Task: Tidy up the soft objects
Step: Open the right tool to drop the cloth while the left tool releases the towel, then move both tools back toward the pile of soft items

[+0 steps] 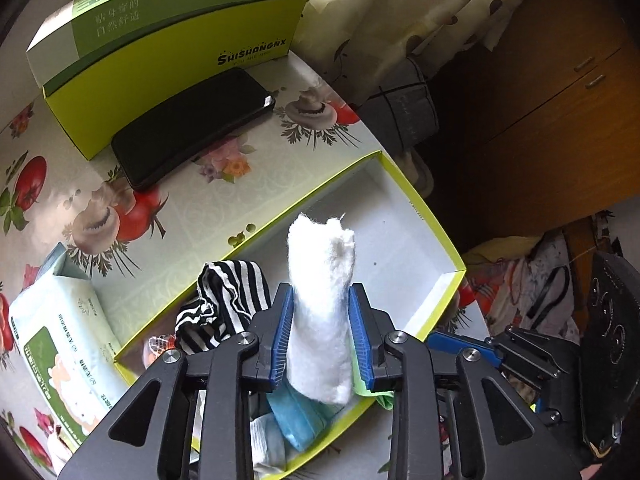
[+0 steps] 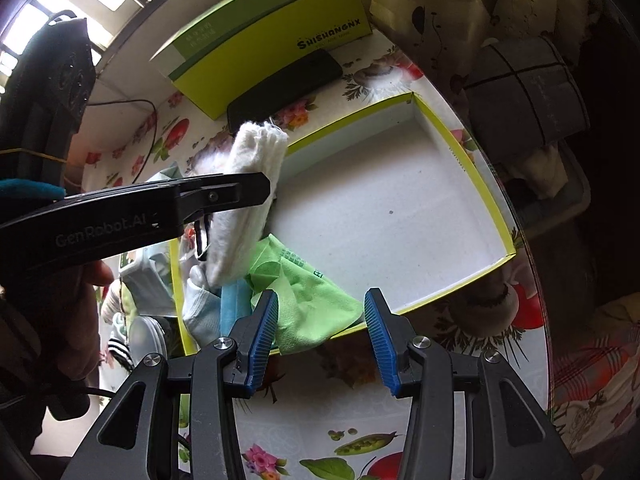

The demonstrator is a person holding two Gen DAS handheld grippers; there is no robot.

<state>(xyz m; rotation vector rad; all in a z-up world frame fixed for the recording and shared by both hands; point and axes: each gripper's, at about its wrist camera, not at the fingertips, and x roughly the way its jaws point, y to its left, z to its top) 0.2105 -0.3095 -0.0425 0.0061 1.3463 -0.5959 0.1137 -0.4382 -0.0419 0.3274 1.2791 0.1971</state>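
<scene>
Desk [image 1: 224,200] covered with a vegetable-and-flower print cloth. At the back stands a closed yellow-green carton [image 1: 168,60] printed "SHISHANGNX"; its upper sleeve carries Chinese text, too small to read in full. A black phone [image 1: 192,128] lies flat, touching the carton's front face. At left, a soft pack of wipes [image 1: 68,344]; label not legible.

Open tray box [image 2: 496,216], white inside with yellow-green rim, lies near the desk's edge. Its far half is bare. Crowded at its near end: a striped black-and-white cloth [image 1: 228,300], a green cloth [image 2: 316,300] draped over the rim with unreadable print, a blue folded item [image 1: 296,412] and a pale sock [image 2: 200,312]. These lie directly below the held item.

Left gripper [image 1: 322,336]: jaws closed on a white rolled towel [image 1: 322,292], gripped at mid-length. Towel's long axis runs along the fingers, frayed end pointing forward and up, lower end just above the blue item. It is over the tray's near end. Side of this gripper reads "GenRobot.AI" in the right wrist view.

Right gripper [image 2: 324,340]: jaws wide apart, holding nothing, near the tray's front rim, beside the green cloth.
</scene>
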